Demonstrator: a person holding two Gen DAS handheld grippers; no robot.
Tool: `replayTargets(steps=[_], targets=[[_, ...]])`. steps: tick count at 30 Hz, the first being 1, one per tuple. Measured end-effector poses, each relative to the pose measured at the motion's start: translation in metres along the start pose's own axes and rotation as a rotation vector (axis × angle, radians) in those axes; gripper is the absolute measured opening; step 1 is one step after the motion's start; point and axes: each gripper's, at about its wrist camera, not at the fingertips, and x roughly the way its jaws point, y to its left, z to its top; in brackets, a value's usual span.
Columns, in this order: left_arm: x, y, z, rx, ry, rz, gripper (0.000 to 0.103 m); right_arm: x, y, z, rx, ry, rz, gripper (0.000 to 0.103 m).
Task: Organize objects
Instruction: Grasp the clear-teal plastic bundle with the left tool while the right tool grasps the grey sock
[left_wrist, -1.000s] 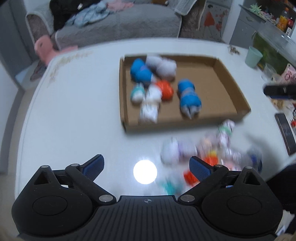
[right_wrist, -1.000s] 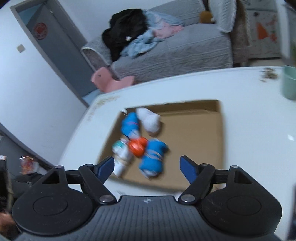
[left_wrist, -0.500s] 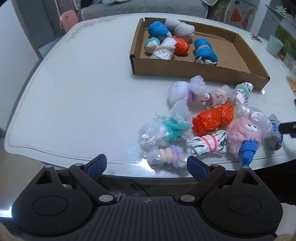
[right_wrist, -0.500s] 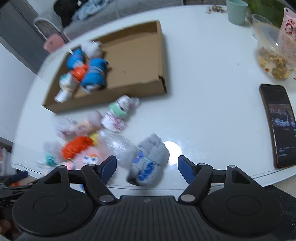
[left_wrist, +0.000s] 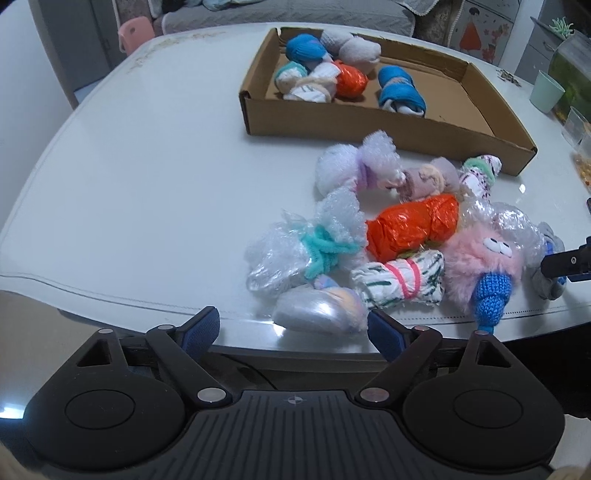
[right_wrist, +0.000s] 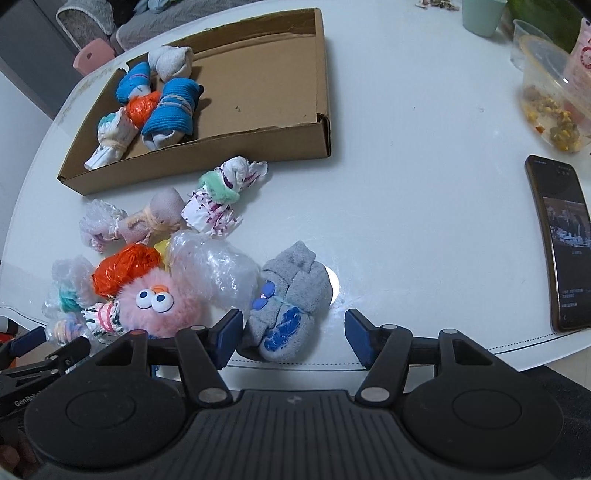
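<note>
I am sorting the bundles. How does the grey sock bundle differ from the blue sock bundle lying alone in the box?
The grey sock bundle lies on the table, between the right gripper's open jaws; the blue sock bundle is already inside the cardboard box. Grey has blue patches; blue has white ends. Both are rolled socks.

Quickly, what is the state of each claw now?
Left claw: open, holding nothing.
Right claw: open around the grey rolled sock with blue patches.
</note>
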Motion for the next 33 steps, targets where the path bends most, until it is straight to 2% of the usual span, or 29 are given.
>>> replayTargets(steps=[2, 4, 6, 7, 8, 9, 10, 12, 15, 26, 29, 31, 32, 33], targets=[[0.003, -0.002, -0.001, 0.003, 0.007, -0.005, 0.085, 0.001, -0.001, 0.000, 0.004, 0.003, 0.004, 0.056], [0.006, -0.001, -0.002, -0.001, 0.009, -0.010, 0.077, 0.000, -0.001, 0.001, 0.002, 0.005, 0.008, 0.053], [0.007, -0.002, -0.002, 0.002, -0.011, -0.001, 0.072, 0.002, 0.000, 0.001, -0.003, 0.012, 0.013, 0.050], [0.007, -0.001, -0.002, 0.000, -0.028, -0.001, 0.058, 0.002, 0.000, 0.001, -0.006, 0.015, 0.015, 0.045], [0.005, -0.001, -0.003, 0.002, -0.048, 0.002, 0.048, 0.003, 0.000, 0.001, -0.007, 0.015, 0.019, 0.036], [0.004, 0.001, -0.003, -0.005, -0.058, 0.001, 0.027, 0.002, 0.000, 0.001, -0.010, 0.015, 0.019, 0.034], [0.004, 0.003, -0.002, -0.019, -0.053, -0.002, 0.014, 0.002, 0.000, 0.001, -0.011, 0.013, 0.018, 0.034], [0.004, 0.007, -0.002, -0.031, -0.045, -0.011, 0.008, 0.001, -0.001, 0.001, -0.004, 0.009, 0.024, 0.033], [0.003, 0.005, -0.001, -0.028, -0.029, -0.025, 0.007, -0.001, -0.002, 0.000, -0.005, 0.005, 0.037, 0.031], [-0.015, -0.005, 0.001, 0.047, -0.060, -0.045, 0.002, -0.022, -0.009, 0.003, 0.027, -0.070, 0.053, 0.030], [-0.015, -0.002, -0.001, 0.042, -0.058, -0.023, 0.013, -0.019, -0.009, 0.005, 0.028, -0.071, 0.057, 0.030], [-0.017, 0.001, -0.002, 0.033, -0.039, -0.031, 0.026, -0.022, -0.008, 0.005, 0.024, -0.081, 0.065, 0.030], [-0.020, 0.001, -0.003, 0.044, -0.046, -0.016, 0.030, -0.022, -0.009, 0.006, 0.027, -0.084, 0.065, 0.030], [-0.023, -0.001, -0.002, 0.075, -0.055, 0.010, 0.044, -0.022, -0.010, 0.006, 0.033, -0.086, 0.067, 0.030]])
